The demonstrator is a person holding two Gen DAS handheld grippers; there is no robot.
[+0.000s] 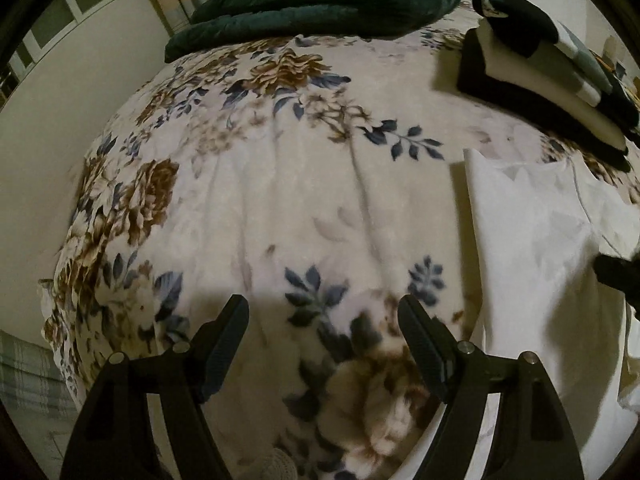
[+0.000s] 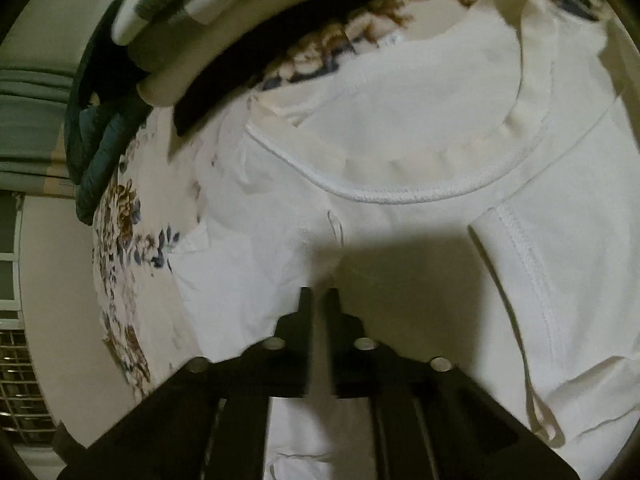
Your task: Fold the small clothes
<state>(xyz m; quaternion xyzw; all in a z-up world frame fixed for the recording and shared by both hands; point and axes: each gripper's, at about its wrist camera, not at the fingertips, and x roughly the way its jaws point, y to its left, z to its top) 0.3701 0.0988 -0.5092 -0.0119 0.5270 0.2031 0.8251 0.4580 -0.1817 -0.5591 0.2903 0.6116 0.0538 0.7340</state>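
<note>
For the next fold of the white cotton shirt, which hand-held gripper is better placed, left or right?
Probably the right hand-held gripper: it is directly over the white cotton shirt, jaws nearly shut. The left hand-held gripper is open over the floral fleece blanket, beside the shirt.

no text, label, brand or number can be read anywhere in either view.

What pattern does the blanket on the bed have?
The blanket is cream with brown flowers and blue leaves; the left wrist view shows it best.
</note>
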